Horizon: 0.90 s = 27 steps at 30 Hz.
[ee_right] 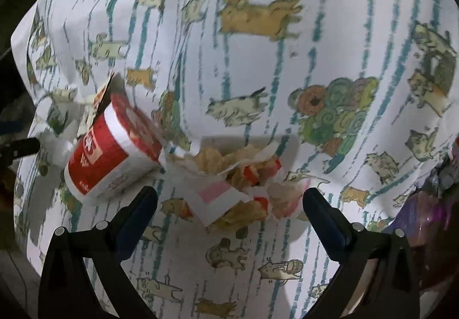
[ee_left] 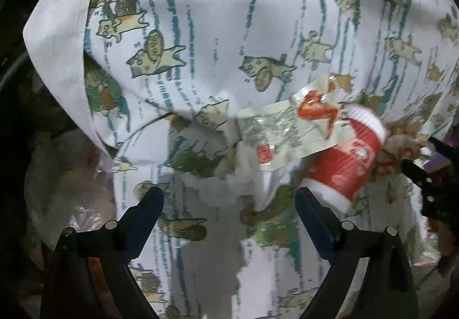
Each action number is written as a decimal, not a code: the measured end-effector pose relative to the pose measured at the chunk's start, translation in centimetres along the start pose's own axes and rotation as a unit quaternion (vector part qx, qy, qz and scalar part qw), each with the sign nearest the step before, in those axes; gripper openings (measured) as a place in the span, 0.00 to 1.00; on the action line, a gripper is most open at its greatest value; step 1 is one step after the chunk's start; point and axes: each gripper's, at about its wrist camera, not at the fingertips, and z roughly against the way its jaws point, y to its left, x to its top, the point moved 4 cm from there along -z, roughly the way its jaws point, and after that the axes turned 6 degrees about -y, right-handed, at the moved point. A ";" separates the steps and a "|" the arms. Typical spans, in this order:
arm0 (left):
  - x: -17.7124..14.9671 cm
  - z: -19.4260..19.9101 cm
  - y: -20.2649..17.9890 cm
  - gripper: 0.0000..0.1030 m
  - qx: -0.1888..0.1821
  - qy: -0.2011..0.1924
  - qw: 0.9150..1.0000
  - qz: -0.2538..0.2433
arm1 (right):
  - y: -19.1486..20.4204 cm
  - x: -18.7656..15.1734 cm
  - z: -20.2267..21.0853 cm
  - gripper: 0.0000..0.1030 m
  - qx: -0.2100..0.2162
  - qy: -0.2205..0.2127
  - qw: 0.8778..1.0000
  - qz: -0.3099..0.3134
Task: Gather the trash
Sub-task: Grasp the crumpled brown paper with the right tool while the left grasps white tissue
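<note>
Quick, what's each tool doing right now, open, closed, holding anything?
Left tool: open, holding nothing, above the cloth.
Right tool: open, holding nothing, above crumpled wrappers.

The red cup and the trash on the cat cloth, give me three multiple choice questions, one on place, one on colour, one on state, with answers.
1. In the right wrist view, the crumpled wrappers lie where from the red cup?
A left
B right
C inside it

2. The cloth's stripes are?
A teal
B black
C pink

3. The cup is?
A upright
B on its side
C crushed flat

Answers: 1 B, the wrappers sit right of the cup. 2 A, teal lines run across the white cloth. 3 B, its wall rests on the cloth.
</note>
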 end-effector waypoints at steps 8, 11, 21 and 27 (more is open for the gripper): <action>-1.0 -2.6 -1.1 0.65 -0.027 0.063 0.998 -0.014 | 0.9 0.5 -2.8 0.83 0.000 0.055 0.998 0.003; -0.8 -2.9 -2.1 0.65 -0.029 0.054 0.998 -0.023 | 1.1 0.4 -3.2 0.58 -0.006 0.068 0.997 0.033; -2.0 -6.1 -1.4 0.06 0.008 0.092 0.996 -0.018 | -1.7 1.3 -0.1 0.17 0.008 0.034 0.999 -0.007; 0.7 1.6 -0.5 0.03 -0.027 -0.016 0.999 0.007 | -1.9 2.9 3.7 0.17 0.064 0.005 0.996 -0.060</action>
